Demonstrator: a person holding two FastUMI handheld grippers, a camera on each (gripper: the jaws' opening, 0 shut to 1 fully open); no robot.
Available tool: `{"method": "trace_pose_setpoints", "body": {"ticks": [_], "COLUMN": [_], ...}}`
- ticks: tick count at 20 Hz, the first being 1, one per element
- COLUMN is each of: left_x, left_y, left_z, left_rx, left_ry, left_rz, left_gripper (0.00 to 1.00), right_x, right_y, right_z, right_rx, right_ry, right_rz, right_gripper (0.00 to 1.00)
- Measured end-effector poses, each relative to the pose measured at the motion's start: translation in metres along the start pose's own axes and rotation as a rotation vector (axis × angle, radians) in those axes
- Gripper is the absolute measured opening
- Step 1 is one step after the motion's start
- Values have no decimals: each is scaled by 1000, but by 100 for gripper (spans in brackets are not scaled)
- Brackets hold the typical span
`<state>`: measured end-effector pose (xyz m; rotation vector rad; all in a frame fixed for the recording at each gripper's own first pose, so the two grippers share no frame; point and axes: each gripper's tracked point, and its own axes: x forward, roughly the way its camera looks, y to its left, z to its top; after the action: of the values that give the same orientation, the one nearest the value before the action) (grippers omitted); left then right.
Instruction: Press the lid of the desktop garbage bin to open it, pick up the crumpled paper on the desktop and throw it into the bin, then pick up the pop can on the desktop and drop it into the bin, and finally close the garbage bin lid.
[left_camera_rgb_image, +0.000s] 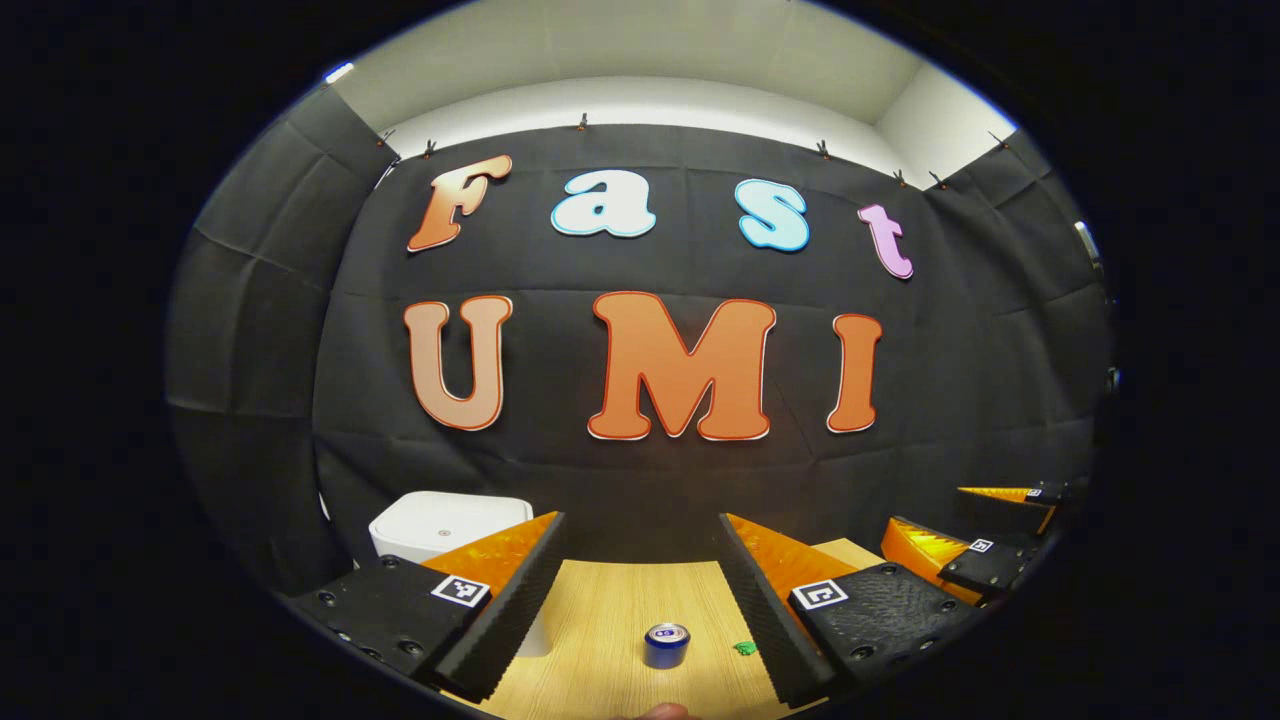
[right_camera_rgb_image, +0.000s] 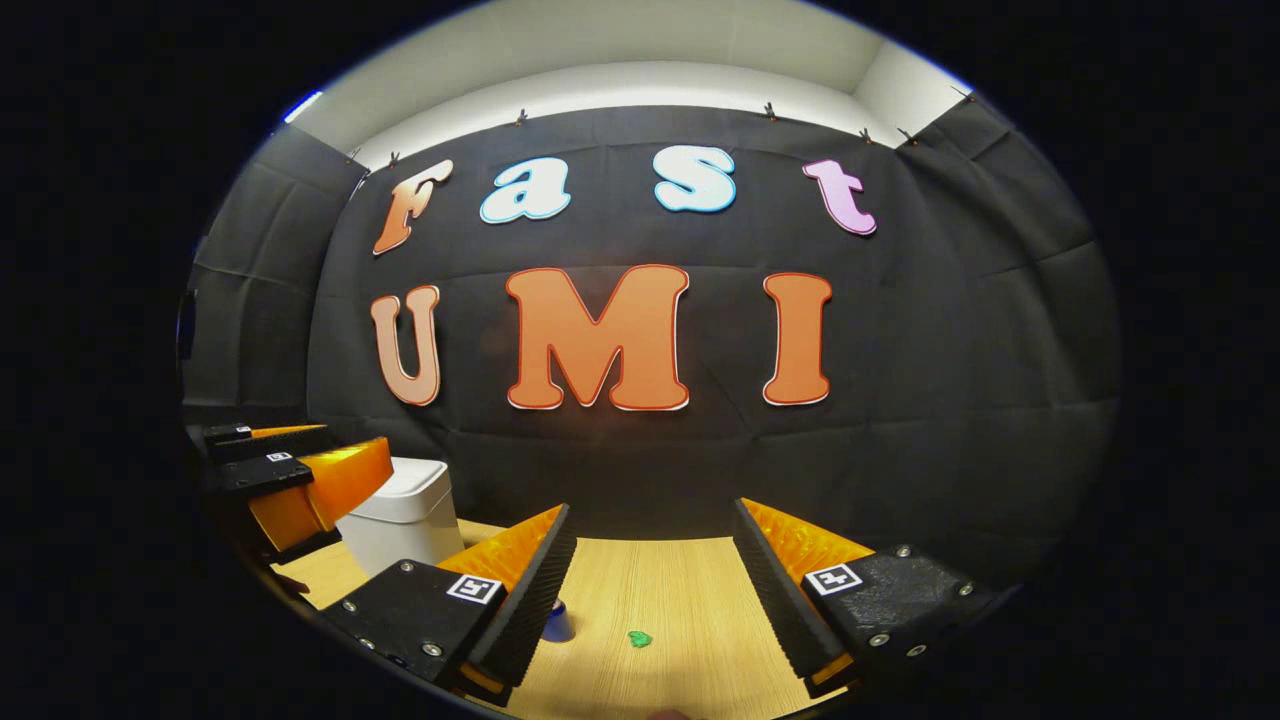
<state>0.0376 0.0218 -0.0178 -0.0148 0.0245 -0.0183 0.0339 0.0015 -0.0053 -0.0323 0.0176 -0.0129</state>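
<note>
A white garbage bin (left_camera_rgb_image: 440, 525) with its lid down stands at the back left of the wooden desktop (left_camera_rgb_image: 610, 610); the right gripper view has the bin (right_camera_rgb_image: 405, 520) at the left. A blue pop can (left_camera_rgb_image: 667, 645) stands upright on the desk, and a small green crumpled paper (left_camera_rgb_image: 745, 648) lies just right of it. My left gripper (left_camera_rgb_image: 640, 590) hovers open above the desk with the can between and below its fingers, untouched. My right gripper (right_camera_rgb_image: 650, 590) is open too, above the paper (right_camera_rgb_image: 640, 638); the can (right_camera_rgb_image: 558, 622) peeks from behind its left finger.
In the left gripper view the other gripper (left_camera_rgb_image: 960, 560) shows at the far right; in the right gripper view the other gripper (right_camera_rgb_image: 290, 480) shows at the far left, in front of the bin. The black cloth wall closes the desk's back edge.
</note>
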Motion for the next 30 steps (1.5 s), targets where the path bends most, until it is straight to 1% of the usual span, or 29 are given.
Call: {"method": "trace_pose_setpoints", "body": {"ticks": [4, 7, 8, 9, 10, 12, 13, 14, 15, 16, 17, 19, 21, 22, 24, 28, 30], "left_x": [0, 0, 2, 3, 4, 6, 6, 7, 8, 9, 12, 19, 25, 29, 35, 52, 61], "left_y": [5, 6, 5, 5, 6, 6, 4, 11, 19, 24, 32, 47, 71, 84, 101, 134, 159], "left_z": [-2, -1, -1, 0, 0, 2, 2, 0, 4, 8, 12, 14, 10, 10, 13, 20, 24], "left_rx": [-3, 6, 18, 29, 31, 26, 25, 32, 39, 44, 53, 61, 72, 70, 66, 80, 80], "left_ry": [4, 0, 0, 4, 1, 1, 10, 12, 3, -7, -16, -11, 23, 29, 31, 31, 24], "left_rz": [9, 8, -1, -10, -9, -18, -30, -14, 8, 18, 43, 68, 131, 157, 189, 215, 251], "left_gripper": [94, 92, 86, 83, 77, 73, 73, 63, 65, 58, 55, 46, 27, 8, 0, 0, 0], "right_x": [-2, -3, -4, -3, -4, -5, -4, -5, -5, -5, -5, -4, -3, -2, -1, 2, 4], "right_y": [1, 1, 2, 3, 3, 4, 4, 4, 4, 3, 3, 3, 2, 3, 3, 4, 4], "right_z": [-5, -5, -5, -5, -5, -6, -6, -6, -5, -6, -6, -6, -8, -8, -9, -12, -13], "right_rx": [-4, -6, -7, -9, -10, -10, -11, -11, -11, -10, -10, -9, -5, -5, -8, -10, -11], "right_ry": [15, 21, 19, 17, 17, 20, 20, 21, 19, 18, 18, 19, 24, 23, 23, 32, 35], "right_rz": [1, 4, 4, 5, 5, 8, 7, 7, 6, 6, 6, 5, 7, 6, 8, 12, 12], "right_gripper": [94, 94, 94, 94, 94, 94, 94, 94, 94, 94, 94, 94, 94, 94, 94, 94, 95]}}
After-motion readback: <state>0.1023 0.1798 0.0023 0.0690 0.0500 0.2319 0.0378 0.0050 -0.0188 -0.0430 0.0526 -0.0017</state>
